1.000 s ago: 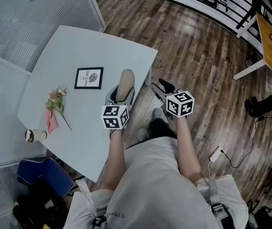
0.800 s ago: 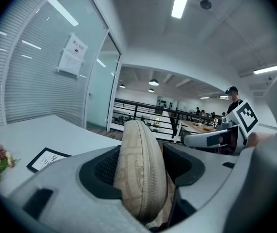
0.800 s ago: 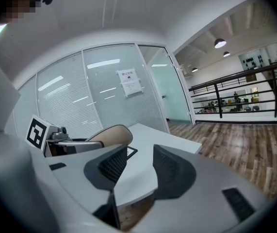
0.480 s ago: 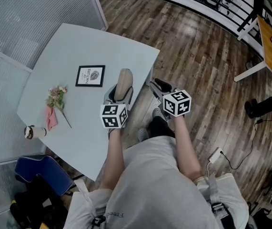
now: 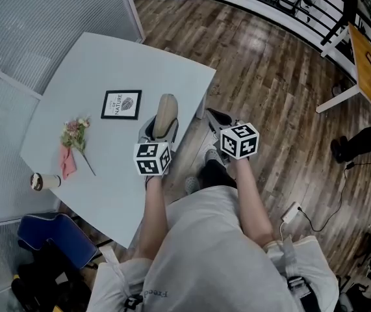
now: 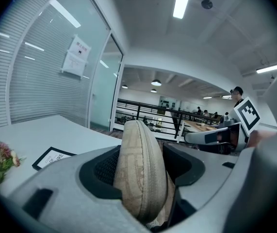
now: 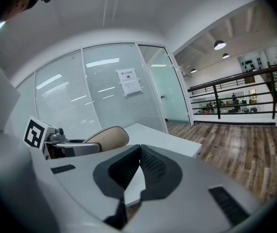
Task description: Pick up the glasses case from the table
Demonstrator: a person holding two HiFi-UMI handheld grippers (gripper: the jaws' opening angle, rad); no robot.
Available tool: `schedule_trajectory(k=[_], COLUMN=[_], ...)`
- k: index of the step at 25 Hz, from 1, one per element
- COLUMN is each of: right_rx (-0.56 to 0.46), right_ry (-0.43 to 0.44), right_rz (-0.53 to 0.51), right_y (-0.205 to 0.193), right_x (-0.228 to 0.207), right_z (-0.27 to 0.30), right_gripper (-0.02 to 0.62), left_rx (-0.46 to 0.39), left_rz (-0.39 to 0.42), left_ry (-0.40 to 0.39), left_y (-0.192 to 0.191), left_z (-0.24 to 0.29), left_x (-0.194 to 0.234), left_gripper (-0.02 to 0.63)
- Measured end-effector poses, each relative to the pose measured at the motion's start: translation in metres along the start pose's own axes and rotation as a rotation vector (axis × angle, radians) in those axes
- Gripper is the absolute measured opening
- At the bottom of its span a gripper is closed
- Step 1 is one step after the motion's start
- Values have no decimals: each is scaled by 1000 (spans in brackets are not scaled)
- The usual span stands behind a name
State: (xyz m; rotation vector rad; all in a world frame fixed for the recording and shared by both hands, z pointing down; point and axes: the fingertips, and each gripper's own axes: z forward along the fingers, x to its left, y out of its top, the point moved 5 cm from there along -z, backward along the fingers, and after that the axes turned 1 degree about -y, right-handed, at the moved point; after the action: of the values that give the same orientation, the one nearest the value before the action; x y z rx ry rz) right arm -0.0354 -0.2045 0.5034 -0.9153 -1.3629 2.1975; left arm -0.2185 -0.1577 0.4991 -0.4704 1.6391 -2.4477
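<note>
A beige, oval glasses case point(image 5: 166, 115) stands on edge between the jaws of my left gripper point(image 5: 161, 123), which is shut on it above the near right part of the pale table point(image 5: 107, 64). In the left gripper view the glasses case point(image 6: 140, 171) fills the gap, both dark pads pressing its sides. My right gripper point(image 5: 216, 118) hovers off the table's right edge, over the wooden floor, its jaws shut and empty. In the right gripper view the two pads meet at the tips of the right gripper point(image 7: 139, 155), and the glasses case point(image 7: 110, 137) shows to the left.
On the table lie a framed print point(image 5: 121, 104), a small flower bunch with pink wrap point(image 5: 72, 144) and a small cup-like item point(image 5: 44, 181) near the left edge. A blue chair point(image 5: 52, 234) stands below the table. Glass partitions line the left side.
The right gripper's jaws have closed from open to shut, with nothing between them. The left gripper and the case have stayed almost where they were.
</note>
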Motion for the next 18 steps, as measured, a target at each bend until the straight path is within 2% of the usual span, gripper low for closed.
schedule_trajectory(k=[9, 18], right_rx=[-27, -6], right_ry=[3, -2], right_rz=[-4, -11], right_y=[5, 1], right_x=[3, 0], right_z=[-5, -9], right_gripper=[-2, -2], left_rx=[4, -3], left_rz=[13, 19], left_ry=[-15, -43], left_y=[1, -1], left_z=[2, 5], left_x=[-3, -8], left_gripper=[264, 264])
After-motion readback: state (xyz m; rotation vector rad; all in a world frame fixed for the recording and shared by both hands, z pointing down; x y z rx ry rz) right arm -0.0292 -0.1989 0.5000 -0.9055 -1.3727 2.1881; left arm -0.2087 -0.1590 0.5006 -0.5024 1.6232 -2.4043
